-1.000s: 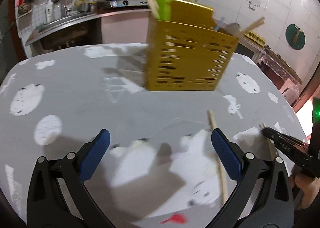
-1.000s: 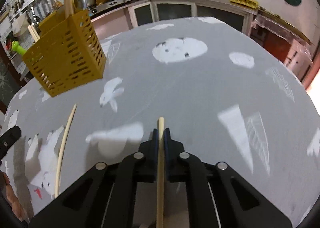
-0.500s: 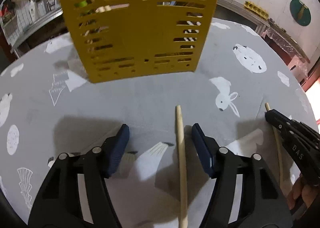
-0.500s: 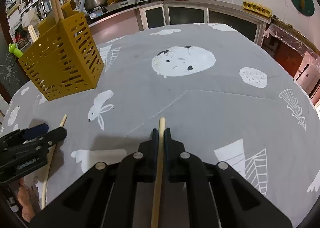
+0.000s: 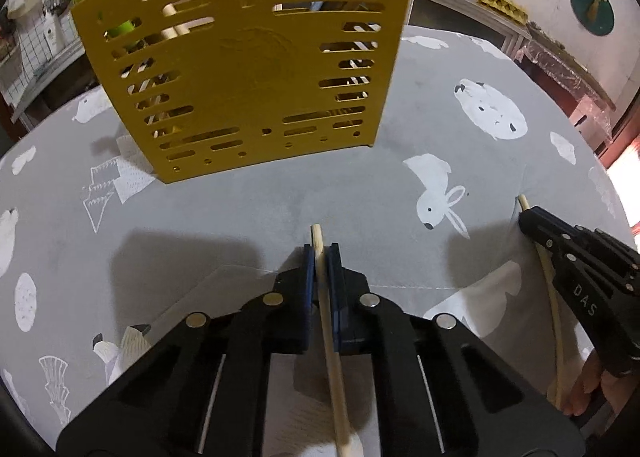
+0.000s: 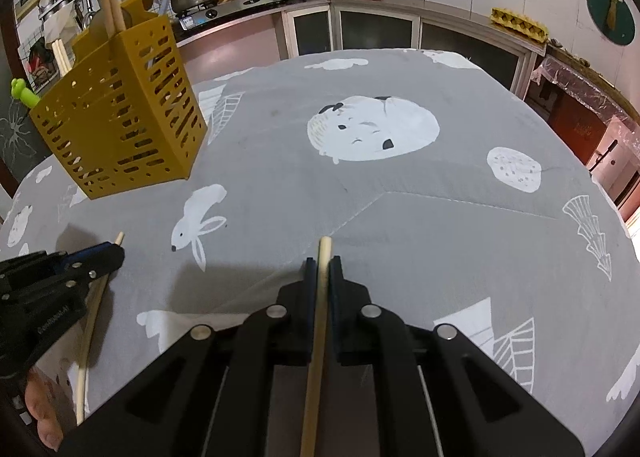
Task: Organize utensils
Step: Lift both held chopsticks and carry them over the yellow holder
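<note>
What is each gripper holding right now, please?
Left gripper: closed on a wooden chopstick.
Right gripper: closed on another wooden chopstick.

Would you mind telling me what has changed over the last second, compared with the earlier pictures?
The left gripper moved toward the yellow holder, and its jaws have just closed on a chopstick on the tablecloth. The right gripper kept its own chopstick clamped.

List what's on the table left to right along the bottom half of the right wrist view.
Left gripper shut on a chopstick → rabbit print → right gripper shut on a second chopstick → fan print.
</note>
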Demonstrator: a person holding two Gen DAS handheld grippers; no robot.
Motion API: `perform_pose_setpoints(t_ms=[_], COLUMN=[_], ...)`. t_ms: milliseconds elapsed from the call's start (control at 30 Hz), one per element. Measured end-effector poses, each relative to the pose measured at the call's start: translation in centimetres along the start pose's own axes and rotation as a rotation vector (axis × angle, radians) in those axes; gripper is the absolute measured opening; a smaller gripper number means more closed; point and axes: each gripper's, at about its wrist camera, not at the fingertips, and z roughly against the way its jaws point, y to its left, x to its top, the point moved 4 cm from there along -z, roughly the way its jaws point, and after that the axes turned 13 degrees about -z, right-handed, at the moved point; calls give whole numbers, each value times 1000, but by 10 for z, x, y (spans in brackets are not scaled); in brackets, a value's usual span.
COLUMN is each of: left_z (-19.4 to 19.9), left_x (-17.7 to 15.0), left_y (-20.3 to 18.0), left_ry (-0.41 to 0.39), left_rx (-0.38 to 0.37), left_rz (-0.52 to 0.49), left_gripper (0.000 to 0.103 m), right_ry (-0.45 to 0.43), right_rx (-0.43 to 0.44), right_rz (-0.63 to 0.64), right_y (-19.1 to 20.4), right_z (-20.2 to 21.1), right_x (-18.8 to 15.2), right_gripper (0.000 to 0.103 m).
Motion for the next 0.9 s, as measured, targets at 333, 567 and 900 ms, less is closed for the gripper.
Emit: perform_pose_setpoints(t_ms=[333,567,900], left_z=[33,85,145], left_x=[-12,-22,-34], left_y=[22,49,77], left_ry=[-88,-229,-388], left_rx=[3,58,142], left_rz=[51,80,109], left_gripper=[5,5,5], right_ry=[-39,-122,-301], right_rx=[59,162,261], right_rz=[3,6,41], right_y=[16,43,70], right_z=[20,58,111], right_x=[-2,-2,-1], right_gripper=[6,6,6])
